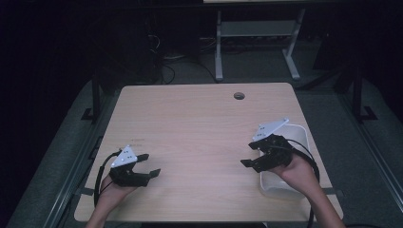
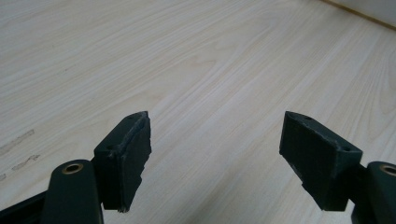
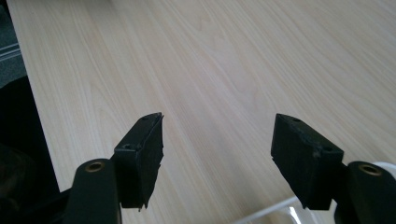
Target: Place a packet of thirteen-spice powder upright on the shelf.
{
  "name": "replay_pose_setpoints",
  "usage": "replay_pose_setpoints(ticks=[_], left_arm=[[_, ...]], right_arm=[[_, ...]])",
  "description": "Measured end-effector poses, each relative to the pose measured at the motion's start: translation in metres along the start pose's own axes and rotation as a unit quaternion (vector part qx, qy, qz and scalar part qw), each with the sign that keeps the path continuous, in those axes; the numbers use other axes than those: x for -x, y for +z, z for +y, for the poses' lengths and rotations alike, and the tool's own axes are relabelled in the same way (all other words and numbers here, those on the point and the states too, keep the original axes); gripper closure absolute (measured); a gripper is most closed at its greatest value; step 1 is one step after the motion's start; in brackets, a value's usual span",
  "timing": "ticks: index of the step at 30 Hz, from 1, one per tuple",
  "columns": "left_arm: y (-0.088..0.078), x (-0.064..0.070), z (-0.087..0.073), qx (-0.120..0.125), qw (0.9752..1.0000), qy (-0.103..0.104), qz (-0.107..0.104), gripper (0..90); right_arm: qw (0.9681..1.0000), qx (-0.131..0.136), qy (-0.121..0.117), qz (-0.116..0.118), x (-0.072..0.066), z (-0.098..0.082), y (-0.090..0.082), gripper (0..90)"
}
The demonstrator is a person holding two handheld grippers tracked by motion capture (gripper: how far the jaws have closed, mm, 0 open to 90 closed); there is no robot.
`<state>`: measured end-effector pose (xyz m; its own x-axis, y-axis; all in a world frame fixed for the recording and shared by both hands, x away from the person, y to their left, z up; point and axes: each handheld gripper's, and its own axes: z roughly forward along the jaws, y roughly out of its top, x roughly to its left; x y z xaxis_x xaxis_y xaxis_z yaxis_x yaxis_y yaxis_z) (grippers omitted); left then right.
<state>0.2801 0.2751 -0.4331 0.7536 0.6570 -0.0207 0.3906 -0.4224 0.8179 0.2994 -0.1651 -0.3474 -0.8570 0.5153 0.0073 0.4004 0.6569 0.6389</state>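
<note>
On the desk, as seen from the high view and the two gripper views:

Desk: the desk (image 1: 199, 128) is pale wood with a visible grain, and a round cable hole (image 1: 239, 96) sits near its far edge.

Left tongs: the left tongs (image 1: 148, 164) sit low over the near left part of the desk, held in the person's left hand (image 1: 114, 190), with their tips pointing toward the middle of the desk.

Left tongs, state: the jaws stand apart with nothing between them; in the left gripper view the left tongs (image 2: 215, 154) have bare wood in the gap.

Right tongs: the right tongs (image 1: 248, 155) are held in the right hand (image 1: 297, 168) at the near right of the desk, pointing left toward the desk's middle.

Right tongs, state: the jaws are spread wide and grip nothing; in the right gripper view the right tongs (image 3: 217, 154) frame bare wood.

Container: a white container (image 1: 292, 161) stands on the near right part of the desk, partly under the right hand and the body of the right tongs; its far rim shows past the grey plate. In the right gripper view its rim shows at the bottom edge as the white container (image 3: 273, 213). I cannot tell what is inside.

Separation: the two tongs are well apart, with open desk between them.

Cables: a black cable (image 1: 99, 175) trails from the left tongs toward the near edge.
</note>
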Motion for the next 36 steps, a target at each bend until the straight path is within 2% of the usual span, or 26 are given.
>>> replay_pose_setpoints(ticks=[5, 23, 36], left_arm=[[0.0, 0.0, 0.0, 0.0, 1.0, 0.0, 0.0, 24.3], [0.0, 0.002, 0.001, -0.001, 1.0, 0.001, -0.003, 24.1], [0.0, 0.002, 0.001, -0.003, 1.0, 0.004, -0.003, 24.0]], right_arm=[[0.9998, 0.01, -0.001, 0.015, -0.005, 0.007, 0.008, 33.2], [0.9982, 0.018, -0.008, 0.056, -0.023, 0.024, 0.045, 32.0], [0.9966, 0.018, -0.011, 0.08, -0.034, 0.025, 0.068, 31.5]])
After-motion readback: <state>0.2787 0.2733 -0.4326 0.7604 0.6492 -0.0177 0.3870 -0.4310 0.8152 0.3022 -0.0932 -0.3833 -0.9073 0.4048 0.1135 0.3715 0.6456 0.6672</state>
